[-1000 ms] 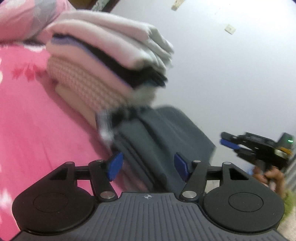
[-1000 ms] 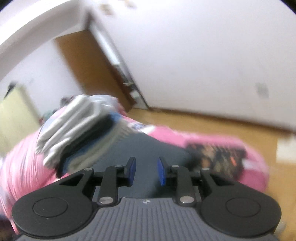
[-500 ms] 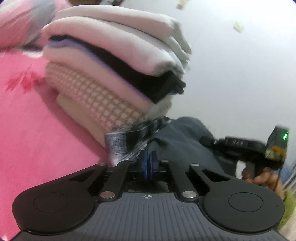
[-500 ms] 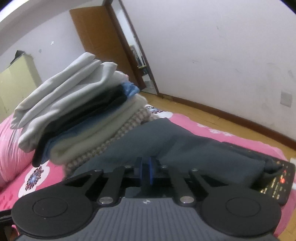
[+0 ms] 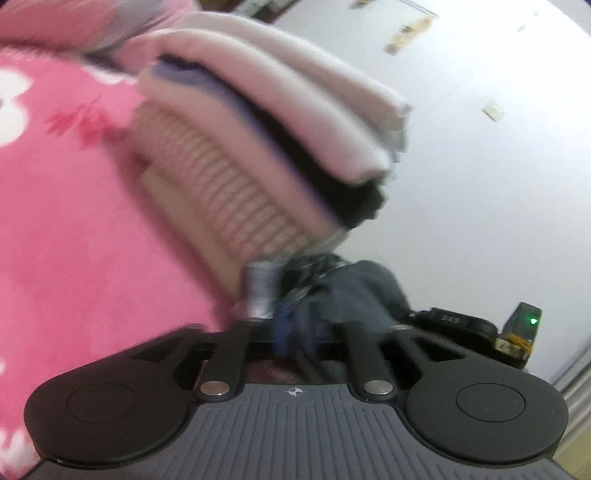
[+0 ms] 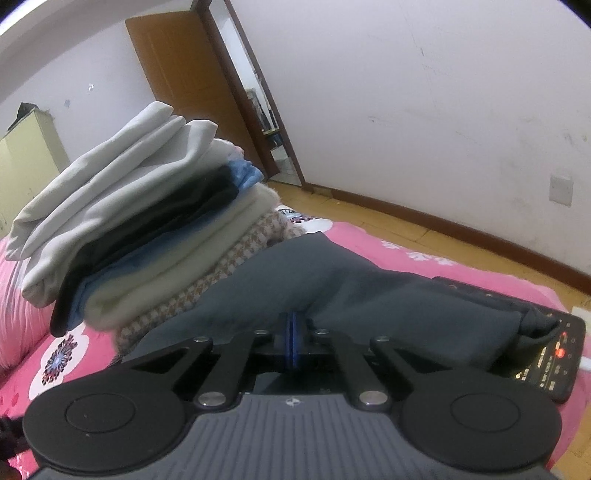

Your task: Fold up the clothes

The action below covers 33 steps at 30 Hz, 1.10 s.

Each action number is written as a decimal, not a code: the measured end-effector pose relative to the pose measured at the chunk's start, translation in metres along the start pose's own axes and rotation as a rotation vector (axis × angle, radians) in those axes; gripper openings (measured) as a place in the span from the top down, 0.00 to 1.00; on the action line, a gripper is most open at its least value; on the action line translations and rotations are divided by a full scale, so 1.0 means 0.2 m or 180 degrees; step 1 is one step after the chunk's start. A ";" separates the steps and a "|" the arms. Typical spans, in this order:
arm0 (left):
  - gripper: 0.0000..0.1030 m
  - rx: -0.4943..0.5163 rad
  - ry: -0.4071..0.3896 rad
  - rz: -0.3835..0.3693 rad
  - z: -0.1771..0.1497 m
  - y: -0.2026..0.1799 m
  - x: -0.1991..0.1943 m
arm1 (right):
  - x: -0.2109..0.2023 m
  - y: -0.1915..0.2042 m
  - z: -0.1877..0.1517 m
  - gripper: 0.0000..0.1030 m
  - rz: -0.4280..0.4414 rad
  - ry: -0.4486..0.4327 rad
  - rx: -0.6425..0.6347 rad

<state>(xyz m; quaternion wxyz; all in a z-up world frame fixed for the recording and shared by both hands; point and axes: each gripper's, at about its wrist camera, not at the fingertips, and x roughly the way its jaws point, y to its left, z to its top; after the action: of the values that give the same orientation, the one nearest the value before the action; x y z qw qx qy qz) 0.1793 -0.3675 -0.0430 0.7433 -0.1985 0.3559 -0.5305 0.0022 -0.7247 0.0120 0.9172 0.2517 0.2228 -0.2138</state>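
Observation:
A dark grey garment point(image 6: 332, 280) lies on the pink bedspread point(image 6: 424, 258), against the foot of a tall stack of folded clothes point(image 6: 122, 221). My right gripper point(image 6: 293, 341) is shut on the garment's near edge, and the cloth rises into a pinched ridge at the pads. In the blurred left wrist view, my left gripper point(image 5: 295, 332) sits at the garment's point(image 5: 354, 291) other end, just below the stack point(image 5: 258, 147). Its jaws are opening, with bunched dark cloth between them. The right gripper's black body point(image 5: 465, 325) shows beyond the garment.
A black device with lit red buttons point(image 6: 550, 358) lies on the bed, partly under the garment's right end. Past the bed are wooden floor point(image 6: 406, 229), a white wall and a brown door point(image 6: 184, 81). A pink pillow point(image 5: 74, 33) lies behind the stack.
Both grippers came down to the grey garment and shut on it. Since then the left fingers have spread a little and its view has shifted. The right gripper has stayed put.

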 end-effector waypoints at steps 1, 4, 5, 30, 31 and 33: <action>0.57 0.0057 0.0086 -0.0006 0.01 -0.01 0.05 | 0.00 -0.01 0.00 1.00 0.0010 0.0001 0.0017; 0.59 0.0198 0.0321 -0.0018 0.04 -0.04 0.18 | -0.01 -0.03 -0.01 1.00 0.0051 -0.0003 0.0079; 0.63 0.0171 0.0366 -0.0026 0.03 -0.04 0.21 | -0.01 -0.03 -0.01 1.00 0.0062 -0.0007 0.0095; 0.58 0.0125 0.0726 -0.0312 -0.03 -0.01 0.20 | 0.06 0.12 0.34 0.25 -0.0021 0.0025 -0.0759; 0.63 0.0135 0.0737 -0.0319 -0.02 -0.01 0.21 | 0.12 0.11 0.38 0.26 -0.0035 0.0167 -0.0761; 0.75 0.0162 0.0758 -0.0323 -0.02 -0.01 0.22 | 0.28 0.04 0.42 0.26 -0.0047 0.0545 -0.0589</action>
<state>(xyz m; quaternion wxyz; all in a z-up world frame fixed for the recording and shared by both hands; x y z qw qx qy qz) 0.1821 -0.4088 -0.0587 0.6728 -0.1329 0.4176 -0.5960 0.0763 -0.7797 0.0508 0.9125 0.1817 0.3210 -0.1768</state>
